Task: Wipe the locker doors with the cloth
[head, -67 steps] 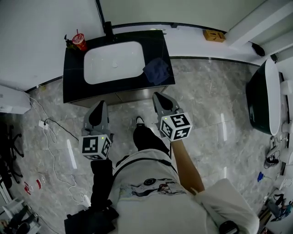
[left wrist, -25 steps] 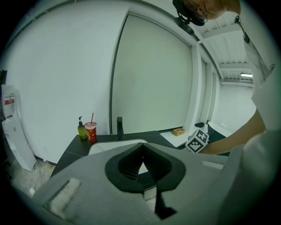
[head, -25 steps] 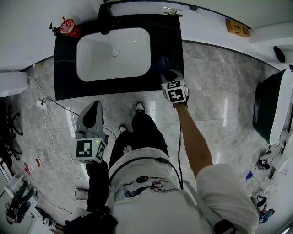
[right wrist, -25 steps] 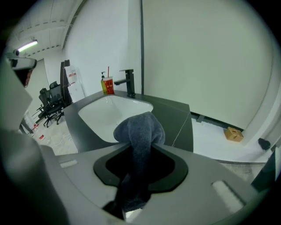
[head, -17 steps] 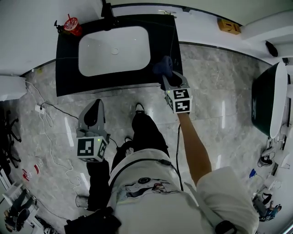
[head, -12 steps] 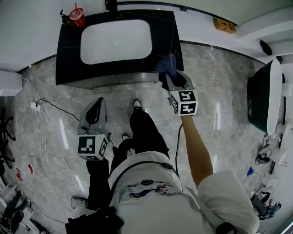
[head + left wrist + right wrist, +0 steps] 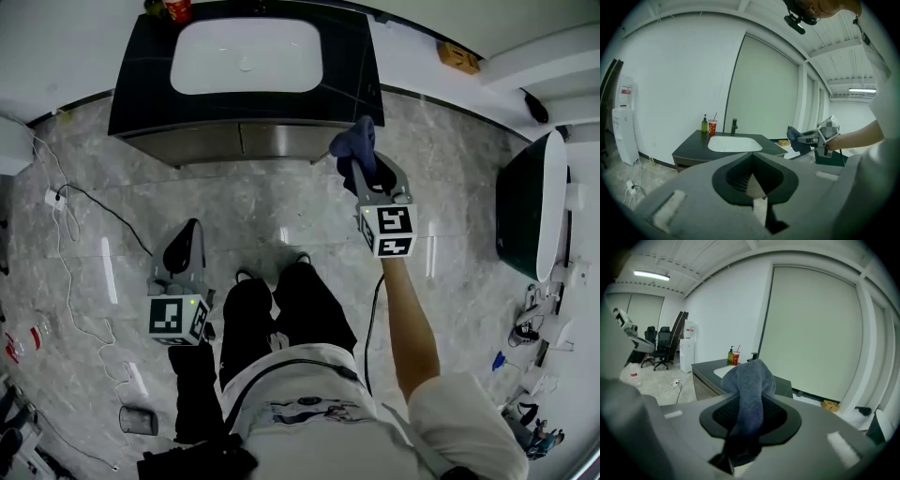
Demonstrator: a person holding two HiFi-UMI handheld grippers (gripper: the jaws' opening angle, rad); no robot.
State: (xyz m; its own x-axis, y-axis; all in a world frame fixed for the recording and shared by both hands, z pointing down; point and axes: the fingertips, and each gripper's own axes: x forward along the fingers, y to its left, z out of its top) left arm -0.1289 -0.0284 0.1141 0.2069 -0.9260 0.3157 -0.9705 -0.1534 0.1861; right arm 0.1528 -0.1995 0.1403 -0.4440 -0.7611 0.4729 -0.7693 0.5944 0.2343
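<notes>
Head view: holding the cloth clamped in the right gripper, just right of the sink cabinet. Left gripper view: left gripper closed on nothing. Right gripper view: no locker doors in sight; probably mid-carry, next calling for reaching a door.

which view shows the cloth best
The right gripper view: the cloth fills its middle, clamped between the jaws. The head view shows a small bunch in the right tool; the left gripper view shows it far off.
</notes>
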